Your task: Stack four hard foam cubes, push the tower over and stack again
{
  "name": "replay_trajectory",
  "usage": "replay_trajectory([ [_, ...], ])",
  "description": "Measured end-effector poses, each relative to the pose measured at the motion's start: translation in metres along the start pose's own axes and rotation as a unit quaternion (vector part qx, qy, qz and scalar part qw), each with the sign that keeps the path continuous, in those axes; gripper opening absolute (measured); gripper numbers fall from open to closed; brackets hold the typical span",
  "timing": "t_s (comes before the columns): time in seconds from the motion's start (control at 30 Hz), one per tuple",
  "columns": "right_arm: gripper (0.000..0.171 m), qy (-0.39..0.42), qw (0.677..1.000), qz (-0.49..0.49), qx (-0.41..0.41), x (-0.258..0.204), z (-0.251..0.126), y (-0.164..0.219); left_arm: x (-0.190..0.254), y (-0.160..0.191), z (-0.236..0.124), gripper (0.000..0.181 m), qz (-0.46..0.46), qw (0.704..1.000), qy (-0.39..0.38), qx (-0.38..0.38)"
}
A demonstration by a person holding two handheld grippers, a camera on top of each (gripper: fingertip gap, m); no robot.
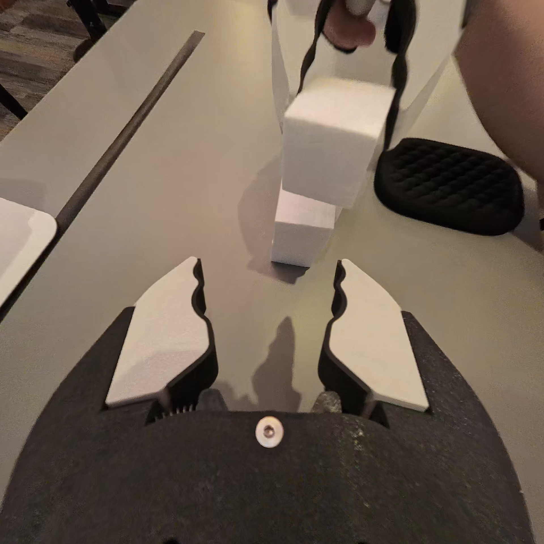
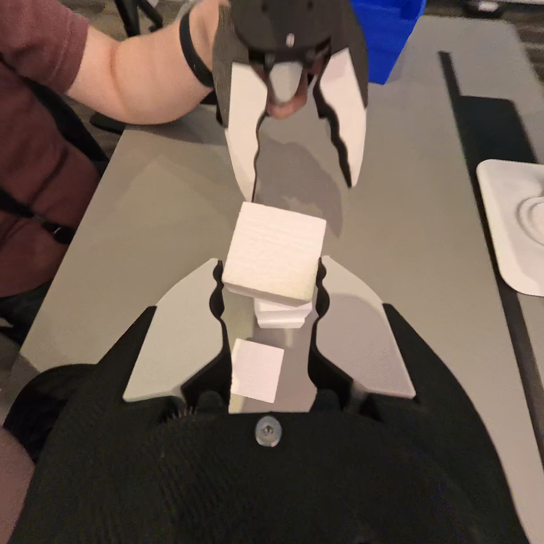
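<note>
**White foam tower: only just begun**

The right tool [image 2: 269, 265] is shut on a white foam cube [image 2: 273, 256]. Its two fingers press the cube's sides. The cube is up in the air, right over a low cube [image 2: 281, 319] that sits on the grey surface [image 2: 147, 206]. The held cube is not lined up square with the one below; it sits a bit turned and off to one side. I cannot tell if the two cubes touch yet or if there is a small gap.

A loose cube [image 2: 256, 368] lies alone on the surface, near the low cube and closer to the right tool's camera. That makes three cubes I can see. I cannot find the fourth one in either view.

The left tool [image 1: 270, 265] is open wide and holds nothing. It hangs over the surface, pointing at the little tower from the other side.

So I think the job is at an early step. One cube is down as the base. The second is about to be set on it. The loose cube and the hidden fourth cube must go on after that. The tower is not yet tall enough to push over. I cannot say if this is the first build or the second one.

A black pad [image 1: 447, 188] lies just beside the tower. A white tray [image 2: 515, 223] and a blue bin [image 2: 385, 38] are well away from it.
</note>
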State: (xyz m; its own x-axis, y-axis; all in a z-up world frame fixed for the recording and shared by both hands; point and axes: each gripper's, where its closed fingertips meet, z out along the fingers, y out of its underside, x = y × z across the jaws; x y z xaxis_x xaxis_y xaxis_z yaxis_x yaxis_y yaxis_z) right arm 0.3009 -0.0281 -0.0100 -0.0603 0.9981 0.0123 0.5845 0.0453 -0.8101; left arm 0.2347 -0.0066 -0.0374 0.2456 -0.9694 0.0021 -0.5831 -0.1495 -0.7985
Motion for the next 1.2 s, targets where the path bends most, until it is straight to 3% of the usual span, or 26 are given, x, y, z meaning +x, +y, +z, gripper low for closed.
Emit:
replay_trajectory([
  [0.2, 0.062, -0.039, 0.998, -0.009, -0.041, 0.006, 0.007, 0.009, -0.014, -0.004, -0.02, 0.081, -0.032, 0.999, 0.005, 0.035],
  [0.53, 0.062, -0.046, 0.996, -0.018, -0.071, 0.008, 0.021, 0.021, -0.009, 0.01, -0.003, 0.081, -0.017, 1.0, 0.012, -0.008],
  [0.7, 0.09, 0.02, 0.997, -0.002, -0.072, 0.013, 0.018, 0.032, -0.006, 0.01, -0.001, 0.081, -0.017, 1.0, 0.019, -0.009],
  [0.8, 0.091, 0.07, 0.995, 0.002, -0.064, 0.009, 0.006, 0.054, -0.008, 0.008, -0.006, 0.081, -0.019, 1.0, 0.018, -0.001],
  [0.97, 0.091, 0.082, 0.992, 0.074, -0.061, -0.008, 0.005, 0.115, -0.008, 0.002, -0.012, 0.08, -0.03, 0.999, 0.024, 0.017],
  [1.03, 0.084, 0.09, 0.989, 0.086, -0.082, -0.011, 0.011, 0.138, -0.006, 0.001, -0.012, 0.08, -0.028, 0.999, 0.025, 0.018],
  [1.07, 0.064, 0.085, 0.988, 0.09, -0.087, -0.015, 0.013, 0.146, -0.005, 0.001, -0.012, 0.08, -0.027, 0.999, 0.026, 0.017],
  [1.1, 0.059, 0.085, 0.989, 0.093, -0.082, -0.017, 0.011, 0.147, -0.005, 0.001, -0.012, 0.08, -0.026, 0.999, 0.025, 0.016],
  [1.2, 0.059, 0.121, 0.987, 0.098, -0.049, -0.01, -0.017, 0.137, -0.002, -0.001, -0.015, 0.08, -0.023, 0.999, 0.026, 0.019],
])
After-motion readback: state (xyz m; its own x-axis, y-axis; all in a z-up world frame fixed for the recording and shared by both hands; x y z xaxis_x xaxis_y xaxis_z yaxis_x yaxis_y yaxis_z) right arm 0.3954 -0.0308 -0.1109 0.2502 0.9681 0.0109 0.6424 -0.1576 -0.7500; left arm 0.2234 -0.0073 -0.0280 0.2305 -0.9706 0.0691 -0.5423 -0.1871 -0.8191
